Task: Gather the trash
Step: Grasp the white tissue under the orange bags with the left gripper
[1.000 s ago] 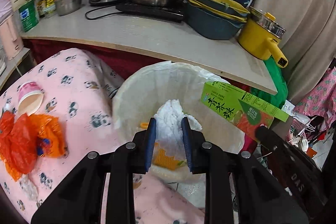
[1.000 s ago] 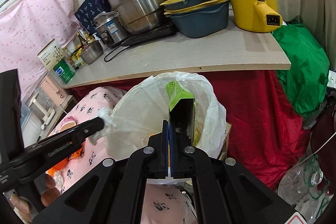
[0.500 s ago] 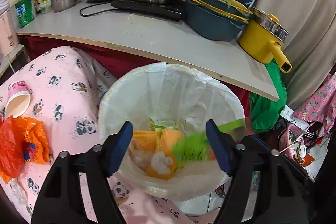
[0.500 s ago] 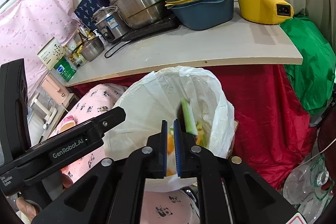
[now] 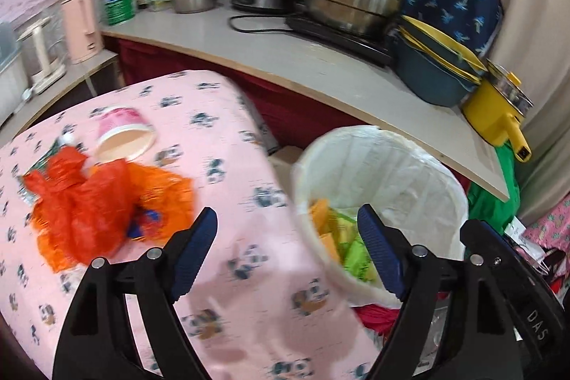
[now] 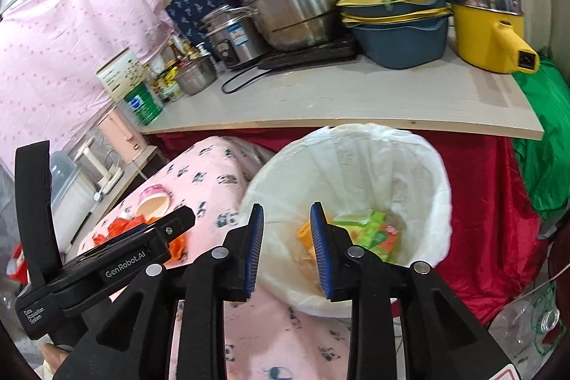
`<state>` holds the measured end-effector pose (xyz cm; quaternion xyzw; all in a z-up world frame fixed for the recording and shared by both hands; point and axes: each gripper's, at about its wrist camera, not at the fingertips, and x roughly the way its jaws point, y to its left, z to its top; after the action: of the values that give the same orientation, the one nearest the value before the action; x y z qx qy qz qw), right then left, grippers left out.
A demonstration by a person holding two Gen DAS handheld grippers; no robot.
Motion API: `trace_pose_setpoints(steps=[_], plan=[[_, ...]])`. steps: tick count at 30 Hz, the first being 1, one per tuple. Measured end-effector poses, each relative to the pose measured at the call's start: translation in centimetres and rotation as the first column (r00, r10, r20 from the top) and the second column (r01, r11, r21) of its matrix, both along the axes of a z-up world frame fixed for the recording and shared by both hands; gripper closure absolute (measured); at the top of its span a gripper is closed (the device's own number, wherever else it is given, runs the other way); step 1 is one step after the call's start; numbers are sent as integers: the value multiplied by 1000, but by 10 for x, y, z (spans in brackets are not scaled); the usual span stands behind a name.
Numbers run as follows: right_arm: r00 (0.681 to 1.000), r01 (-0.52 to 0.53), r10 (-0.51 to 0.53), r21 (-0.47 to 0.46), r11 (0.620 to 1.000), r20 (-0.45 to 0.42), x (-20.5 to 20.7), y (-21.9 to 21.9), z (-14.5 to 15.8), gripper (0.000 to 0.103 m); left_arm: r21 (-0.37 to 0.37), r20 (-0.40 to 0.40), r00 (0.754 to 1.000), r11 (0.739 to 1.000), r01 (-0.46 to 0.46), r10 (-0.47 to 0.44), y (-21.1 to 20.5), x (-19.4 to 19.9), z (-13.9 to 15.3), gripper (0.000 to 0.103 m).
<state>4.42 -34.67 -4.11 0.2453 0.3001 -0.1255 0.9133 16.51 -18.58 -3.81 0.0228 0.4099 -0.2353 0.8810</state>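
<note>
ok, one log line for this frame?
left gripper: open, empty | right gripper: open, empty | bin: holds trash | orange bag, cup: on table

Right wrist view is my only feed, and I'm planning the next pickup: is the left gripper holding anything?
Observer: No. The left gripper has its fingers spread wide, with nothing between them.
Operator: What is its body hiding from me?
Observer: A crumpled orange plastic bag, with a blue item tucked at its edge.
Operator: Anything beside the pink cup?
Observer: What looks like a small white scrap lies next to the pink cup, on the side away from the bin; it is too blurred to identify.
</note>
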Motion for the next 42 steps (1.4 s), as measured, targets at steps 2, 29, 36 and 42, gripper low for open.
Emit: trace_pose_setpoints(steps=[2,29,36,42], plan=[[1000,-30,30,-1,1000,-3,6,14,2,74,11,7,999,999,-40,40,20,2,1,25],[926,-366,364,-3,931,-105,95,182,-19,69,38,-244,898,929,-367,365,194,40,-82,40],[922,-370,369,8,929,-116,103,186,-26,69,28,-253,913,946,-324,320,198,35,-82,79],[907,-406,404,9,914,-117,109,203,-23,68,3,-232,919,945,-326,318,214,21,-66,88]])
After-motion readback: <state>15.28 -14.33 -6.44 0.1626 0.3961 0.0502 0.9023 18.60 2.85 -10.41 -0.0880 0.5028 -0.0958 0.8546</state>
